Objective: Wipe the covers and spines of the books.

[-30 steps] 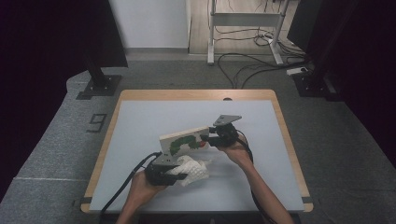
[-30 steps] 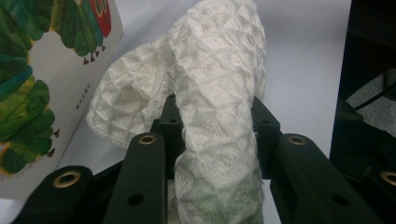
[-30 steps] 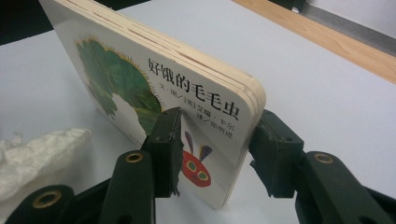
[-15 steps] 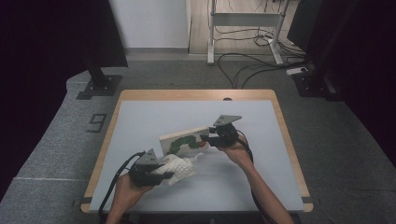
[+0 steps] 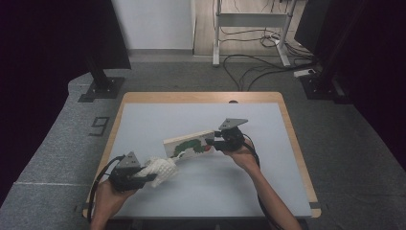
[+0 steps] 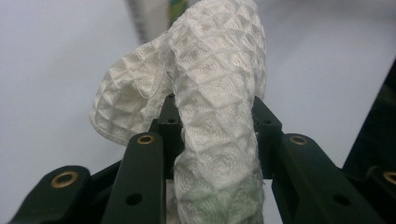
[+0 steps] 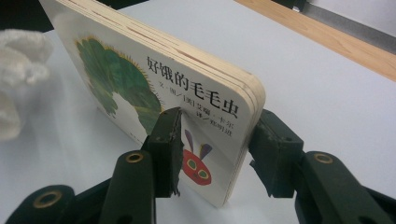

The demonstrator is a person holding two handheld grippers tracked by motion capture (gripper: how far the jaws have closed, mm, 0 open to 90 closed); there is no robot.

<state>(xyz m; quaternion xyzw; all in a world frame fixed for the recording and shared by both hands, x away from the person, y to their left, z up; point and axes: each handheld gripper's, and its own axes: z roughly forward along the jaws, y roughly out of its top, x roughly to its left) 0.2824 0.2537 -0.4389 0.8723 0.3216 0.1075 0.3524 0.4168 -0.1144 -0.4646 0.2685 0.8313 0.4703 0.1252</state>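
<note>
White waffle cloth (image 6: 215,107) clamped in left gripper (image 5: 143,176); board book (image 7: 163,88) pinched upright by right gripper (image 7: 215,140), grey table (image 5: 201,115).

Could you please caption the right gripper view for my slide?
Right gripper clamps a caterpillar board book upright on the table.

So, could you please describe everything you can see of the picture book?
The picture book is a thick board book with stacked cardboard pages and rounded corners. Its white cover shows a green caterpillar with a red face, plus black Chinese characters. It is held tilted over the table, cover facing the person, clamped at one end between the fingers of the right gripper. In the high view, the white waffle-weave cloth lies just off its other end; contact is unclear.
</note>
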